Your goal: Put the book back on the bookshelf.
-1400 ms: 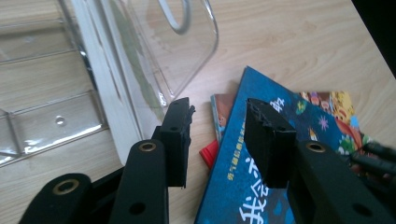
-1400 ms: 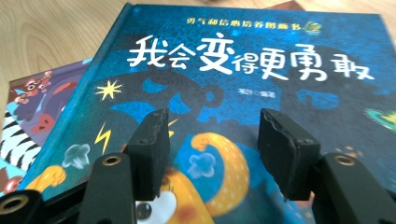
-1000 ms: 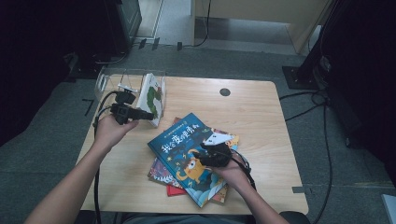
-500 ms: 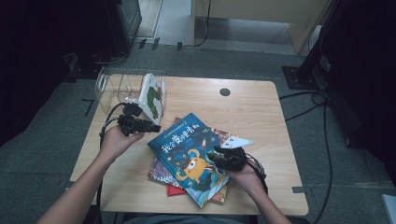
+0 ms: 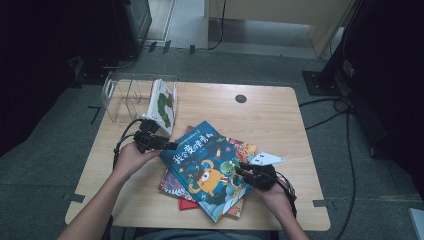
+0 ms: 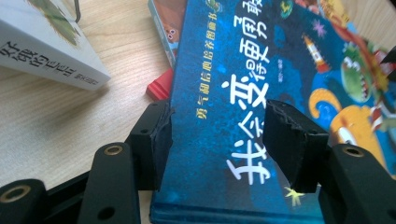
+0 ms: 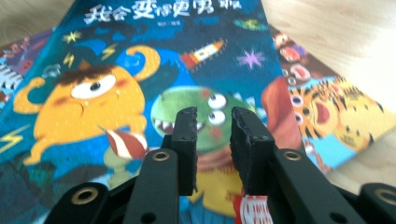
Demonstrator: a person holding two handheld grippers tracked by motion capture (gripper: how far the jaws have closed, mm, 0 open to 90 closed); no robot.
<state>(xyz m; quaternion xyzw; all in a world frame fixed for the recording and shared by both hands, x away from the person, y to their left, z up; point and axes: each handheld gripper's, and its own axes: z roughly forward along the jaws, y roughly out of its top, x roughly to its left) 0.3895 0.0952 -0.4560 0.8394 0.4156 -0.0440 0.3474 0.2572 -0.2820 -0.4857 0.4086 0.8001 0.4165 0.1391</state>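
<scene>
High view: the left gripper (image 5: 167, 145), jaws wide, has reached the blue book (image 5: 207, 167); the right gripper (image 5: 241, 171) stays narrow.

The blue book (image 5: 207, 167) covers most of the stack beneath it, so just slivers of the red book (image 5: 186, 204) and the tiger-cover book (image 5: 243, 148) peek out toward the table's near edge and right side. In the left gripper view the blue book's cover runs off the top and right edges, and its near corner hides behind the left claw (image 6: 215, 140). The white book (image 6: 44, 44) is cut off at the upper left corner, its spine lettering too blurred to read.
</scene>
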